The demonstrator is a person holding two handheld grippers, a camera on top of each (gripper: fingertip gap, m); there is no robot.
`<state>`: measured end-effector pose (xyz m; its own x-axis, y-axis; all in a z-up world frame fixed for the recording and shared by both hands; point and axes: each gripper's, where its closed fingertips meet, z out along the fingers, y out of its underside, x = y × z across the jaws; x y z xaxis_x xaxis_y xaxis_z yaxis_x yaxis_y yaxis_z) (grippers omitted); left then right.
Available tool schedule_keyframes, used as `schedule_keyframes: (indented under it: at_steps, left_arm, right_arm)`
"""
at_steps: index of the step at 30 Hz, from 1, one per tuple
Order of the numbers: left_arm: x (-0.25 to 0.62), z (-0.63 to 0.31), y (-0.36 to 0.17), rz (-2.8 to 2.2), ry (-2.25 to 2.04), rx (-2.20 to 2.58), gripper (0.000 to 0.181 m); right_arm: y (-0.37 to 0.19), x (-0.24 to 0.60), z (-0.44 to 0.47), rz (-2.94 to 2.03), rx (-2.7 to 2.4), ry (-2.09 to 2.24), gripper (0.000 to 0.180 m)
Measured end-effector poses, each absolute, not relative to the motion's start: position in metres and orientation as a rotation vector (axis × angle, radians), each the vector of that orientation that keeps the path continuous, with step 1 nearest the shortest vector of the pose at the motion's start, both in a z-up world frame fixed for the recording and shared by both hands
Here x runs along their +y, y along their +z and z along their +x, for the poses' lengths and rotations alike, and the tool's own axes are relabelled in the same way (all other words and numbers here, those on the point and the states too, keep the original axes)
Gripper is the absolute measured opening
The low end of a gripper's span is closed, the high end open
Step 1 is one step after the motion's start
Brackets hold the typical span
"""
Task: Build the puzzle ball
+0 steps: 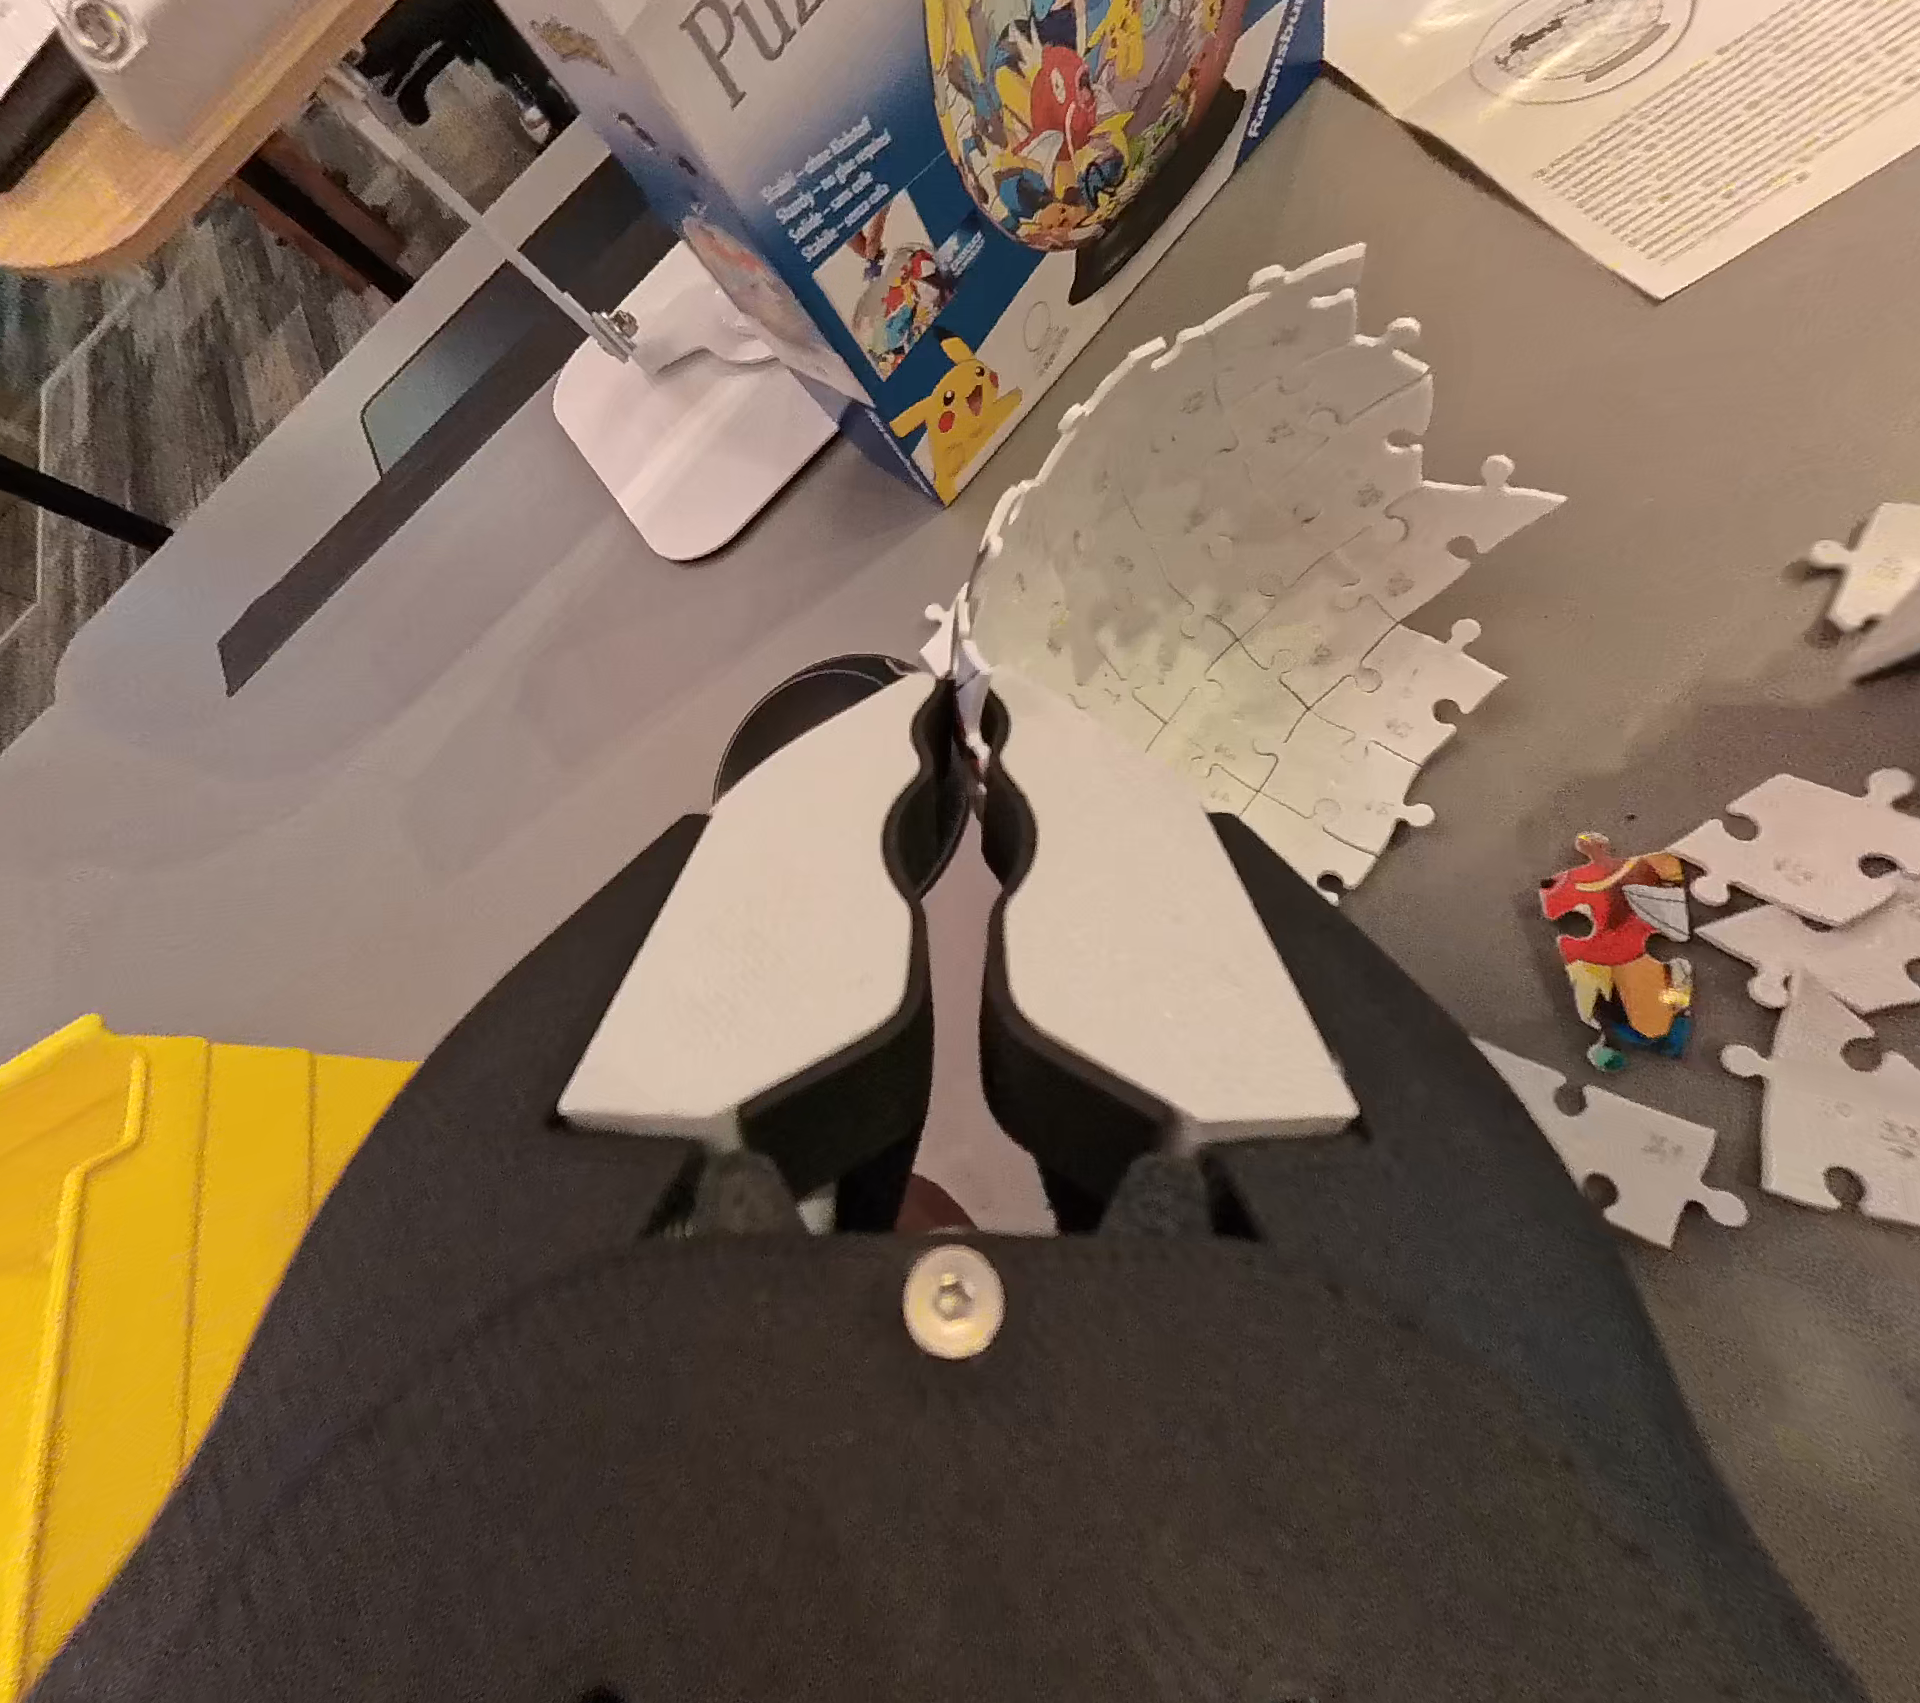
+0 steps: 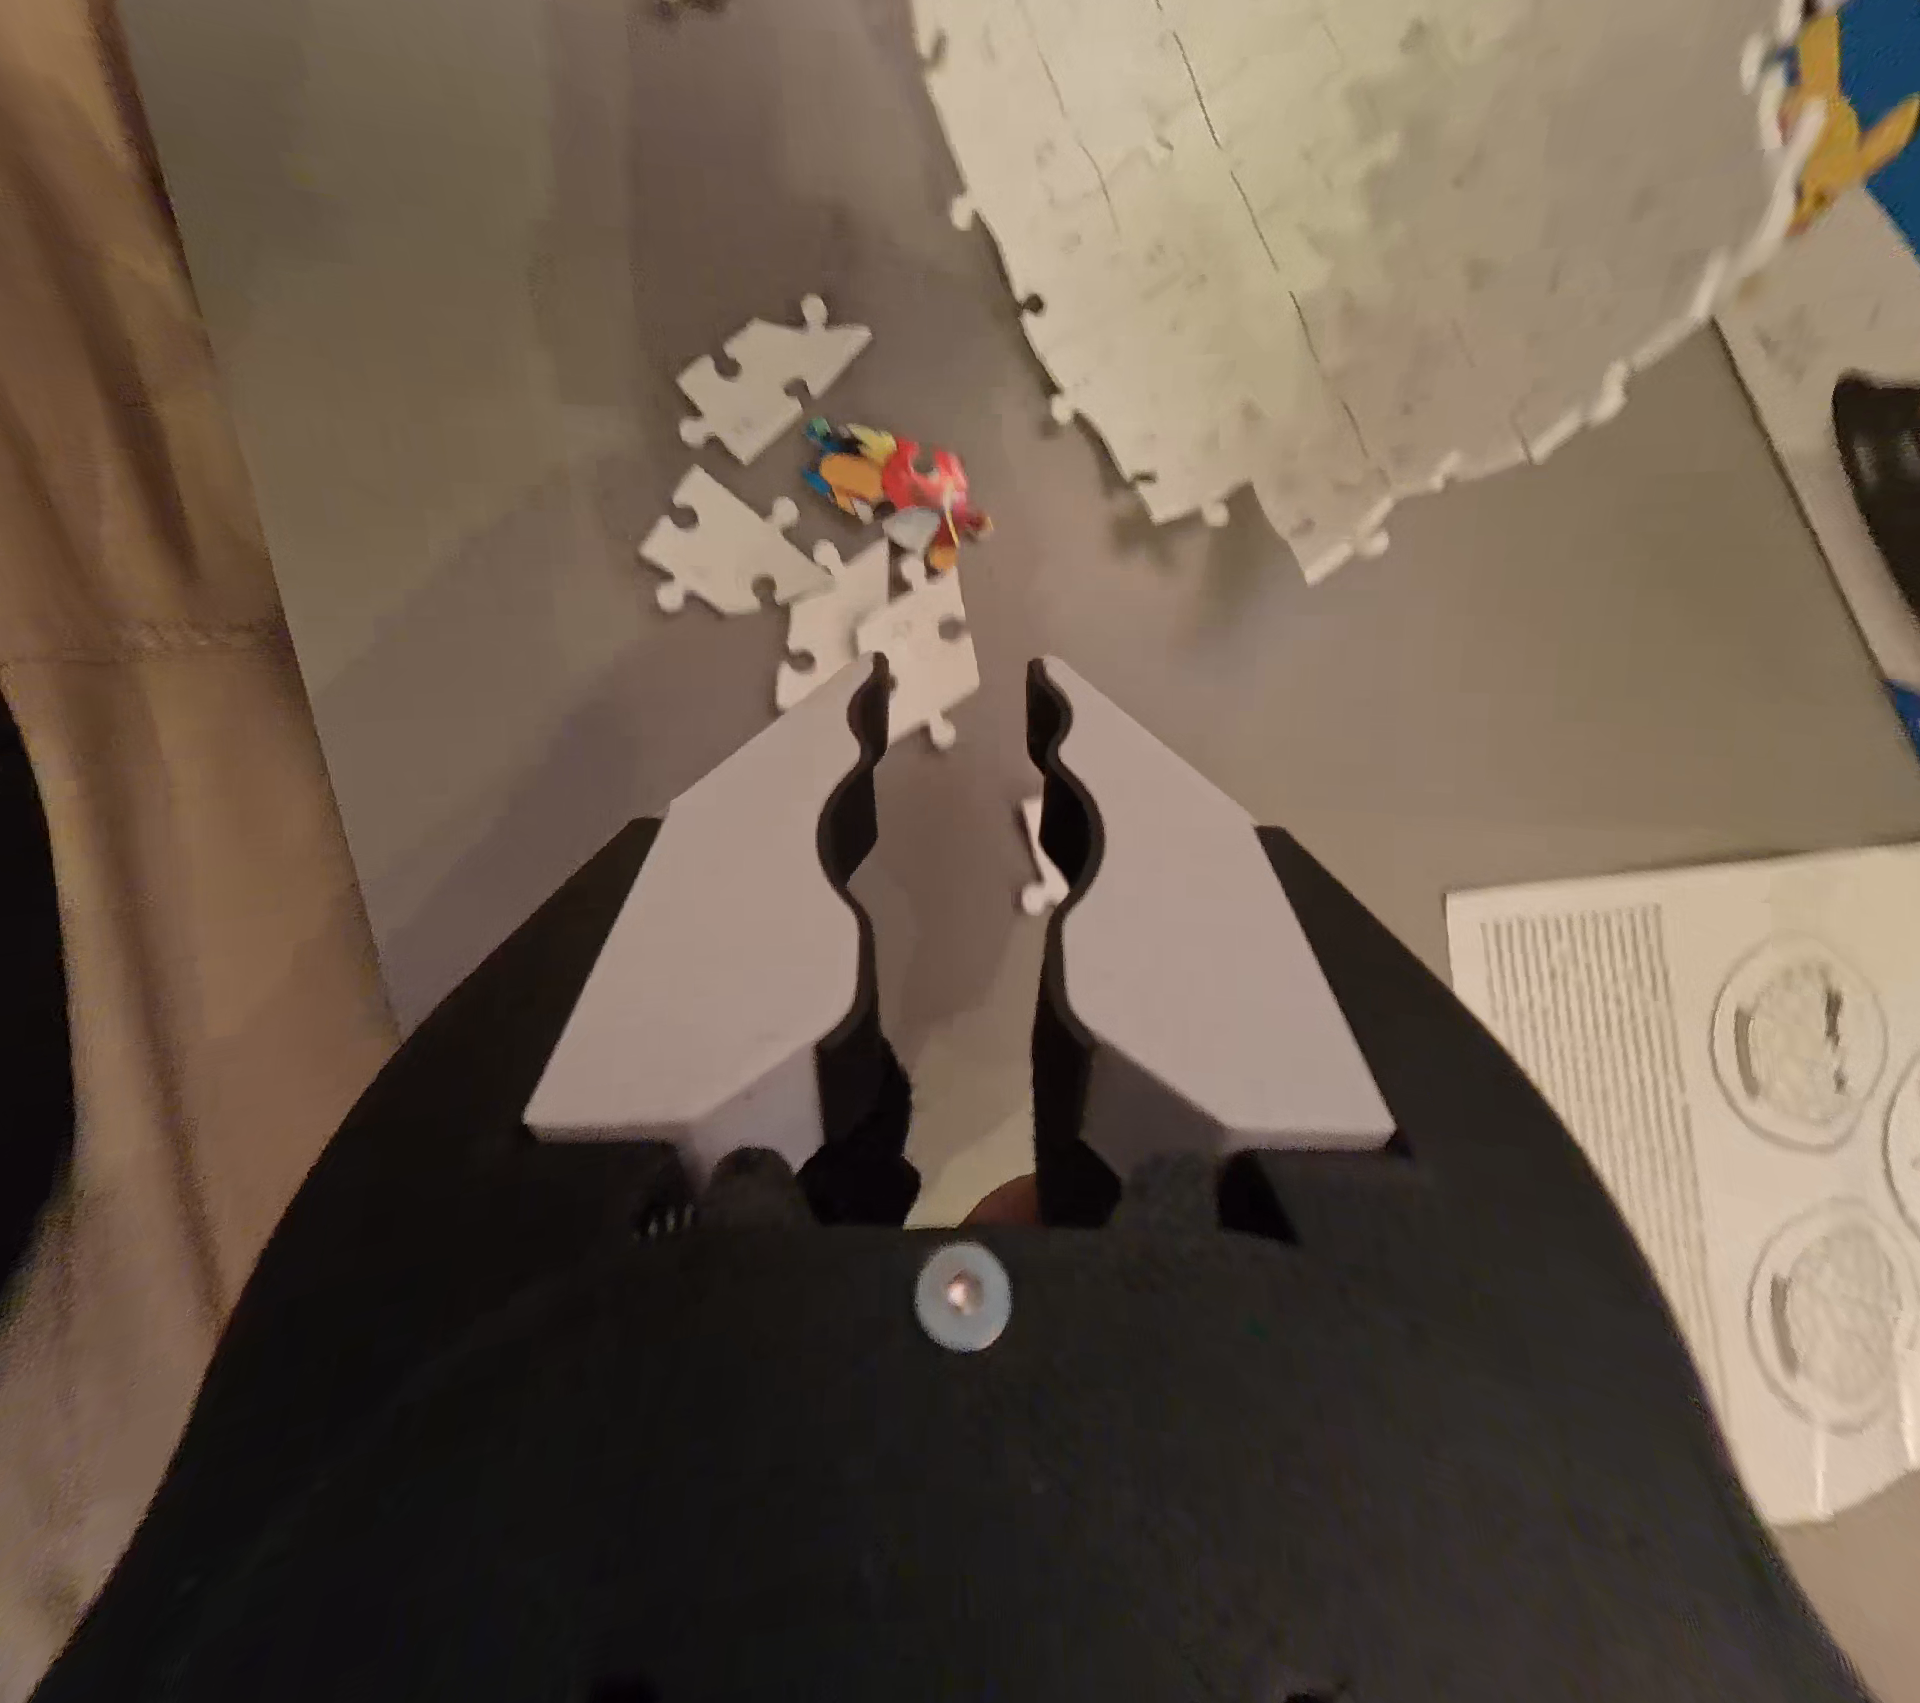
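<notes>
gripping the rim of the half-built white curved puzzle shell, the left tool has its jaws pressed together on the shell's near edge, where a sliver of printed colour shows between the black pads. going left to right in the left wrist view: a yellow plastic bin at the lower left corner, a white flat-footed stand, then the tall blue-and-white cardboard puzzle box printed with large red and grey lettering and cartoon creatures, standing on the grey worktop. the shell leans just beside the box, its blank inner side facing the camera, faint marks on each piece. right of it lie loose white puzzle pieces and one colourful face-up piece, with a printed white instruction sheet beyond.

the right tool hangs open above the loose pieces, holding nothing.
</notes>
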<state>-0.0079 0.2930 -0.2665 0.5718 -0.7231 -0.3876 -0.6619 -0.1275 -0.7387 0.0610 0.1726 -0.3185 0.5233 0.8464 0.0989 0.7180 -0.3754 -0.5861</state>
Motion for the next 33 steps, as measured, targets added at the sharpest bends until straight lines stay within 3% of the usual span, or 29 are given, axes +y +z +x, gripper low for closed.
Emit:
schedule_keyframes:
  at_steps: [1, 12, 33]
  left_arm:
    - [0.294, -0.009, -0.266, -1.839, -0.083, 1.127, 0.003]
    - [0.302, -0.025, -0.268, -1.863, -0.114, 1.092, 0.003]
    - [0.306, -0.029, -0.267, -1.852, -0.139, 1.122, 0.003]
  right_arm:
    - [-0.319, 0.174, 0.052, -2.168, -1.298, 0.292, 0.024]
    - [-0.346, 0.183, 0.014, -2.095, -1.546, 0.293, 0.03]
    - [-0.331, 0.195, 0.036, -2.293, -1.034, 0.79, 0.023]
